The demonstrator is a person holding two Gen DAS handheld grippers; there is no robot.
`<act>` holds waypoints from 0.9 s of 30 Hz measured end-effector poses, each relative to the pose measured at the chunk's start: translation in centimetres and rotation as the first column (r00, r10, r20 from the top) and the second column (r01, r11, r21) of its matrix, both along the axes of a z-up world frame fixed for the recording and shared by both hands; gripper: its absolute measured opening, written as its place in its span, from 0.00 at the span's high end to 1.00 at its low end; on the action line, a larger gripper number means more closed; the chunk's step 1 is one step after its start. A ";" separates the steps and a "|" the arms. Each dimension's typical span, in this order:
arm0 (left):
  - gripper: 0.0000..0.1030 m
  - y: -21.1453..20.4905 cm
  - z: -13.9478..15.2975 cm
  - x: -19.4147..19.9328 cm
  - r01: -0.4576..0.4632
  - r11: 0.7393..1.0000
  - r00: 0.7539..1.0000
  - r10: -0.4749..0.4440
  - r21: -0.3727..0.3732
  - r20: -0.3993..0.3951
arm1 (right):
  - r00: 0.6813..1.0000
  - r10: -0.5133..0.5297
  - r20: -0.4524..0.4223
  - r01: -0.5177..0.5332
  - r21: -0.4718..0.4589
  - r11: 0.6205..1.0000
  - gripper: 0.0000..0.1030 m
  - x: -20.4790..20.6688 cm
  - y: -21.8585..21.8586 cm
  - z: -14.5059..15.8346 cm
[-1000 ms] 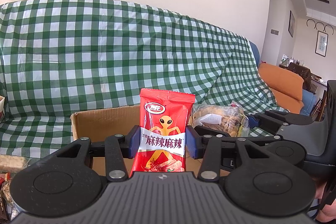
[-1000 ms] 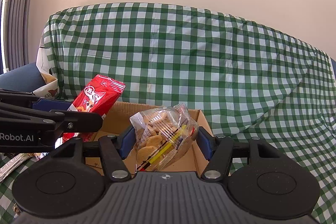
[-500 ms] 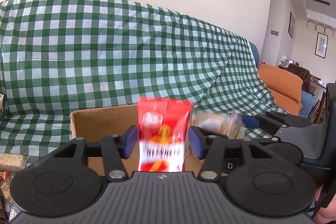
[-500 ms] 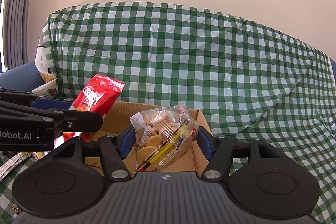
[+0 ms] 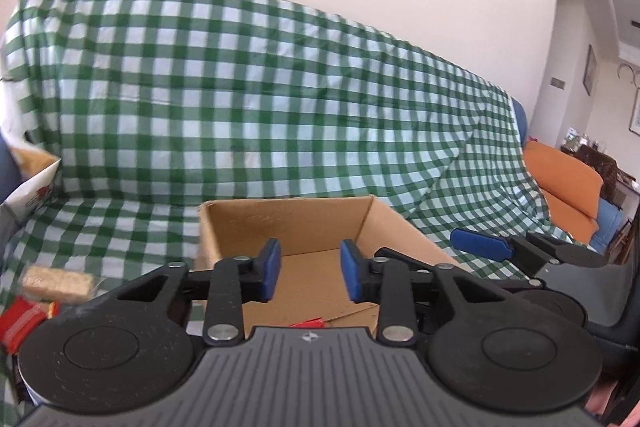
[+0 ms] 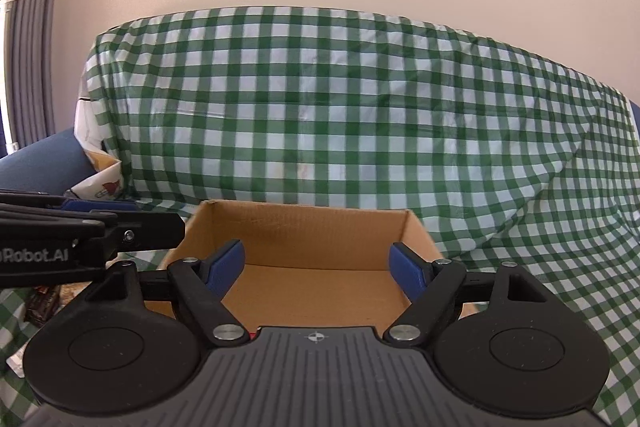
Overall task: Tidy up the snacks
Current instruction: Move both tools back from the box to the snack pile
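Now both tongs are empty: left tongs (image 5: pixel 307 275) parted a little, right tongs (image 6: pixel 318 271) spread wide, where a second ago each gripped a packet. Red packet (image 5: pixel 307 323) shows as a sliver on the cardboard box (image 5: pixel 288 223) floor at 6 o'clock of the left view; the biscuit bag is hidden, probably also dropped in. More snacks (image 5: pixel 56 281) wait at 9 o'clock on the checked sofa cover (image 5: pixel 248 99).

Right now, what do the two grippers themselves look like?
Both the left gripper and the right gripper are matte black, with blue pads on the fingers, silver rivets, round discs and a ribbed grey base. The left one's side reads "Robot.AI" in white.
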State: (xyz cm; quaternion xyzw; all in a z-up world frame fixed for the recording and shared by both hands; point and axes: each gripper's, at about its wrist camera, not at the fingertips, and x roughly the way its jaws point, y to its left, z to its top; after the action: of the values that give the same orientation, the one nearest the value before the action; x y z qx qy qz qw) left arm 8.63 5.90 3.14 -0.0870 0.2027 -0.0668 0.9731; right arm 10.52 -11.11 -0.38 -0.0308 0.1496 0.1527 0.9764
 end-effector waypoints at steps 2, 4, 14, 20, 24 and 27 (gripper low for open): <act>0.68 1.8 0.3 -0.8 -0.027 1.000 1.000 0.027 -0.011 -0.005 | 0.999 0.033 -0.001 -0.033 -0.002 0.999 0.28 -0.5 1.6 0.1; 0.69 3.7 0.5 -1.6 -0.036 0.999 0.999 0.036 -0.009 -0.021 | 0.997 0.073 -0.007 -0.073 0.002 0.997 0.36 -1.0 3.2 0.2; 0.69 14.1 -4.8 -3.9 -0.121 0.991 0.967 0.129 0.048 -0.221 | 0.958 0.279 -0.059 -0.279 0.013 0.960 0.58 -3.1 11.4 -0.5; 0.69 17.4 -7.5 -2.9 -0.187 0.982 0.922 0.174 -0.004 -0.345 | 0.926 0.354 -0.128 -0.367 -0.097 0.925 0.58 -3.8 16.5 -2.7; 0.69 17.3 -8.5 -2.1 -0.187 0.982 0.894 0.174 0.009 -0.413 | 0.922 0.335 -0.192 -0.368 -0.172 0.914 0.58 -2.7 19.5 -4.9; 0.69 17.4 -9.8 -1.0 -0.202 0.979 0.858 0.194 0.033 -0.476 | 0.925 0.301 -0.231 -0.353 -0.236 0.905 0.56 -1.7 21.0 -6.4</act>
State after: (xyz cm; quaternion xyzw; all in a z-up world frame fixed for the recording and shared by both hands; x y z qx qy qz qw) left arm 7.58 23.30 -6.63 -0.1297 0.4250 0.0551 0.8942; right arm 8.79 9.84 -6.82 -0.1753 0.2538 0.2951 0.9043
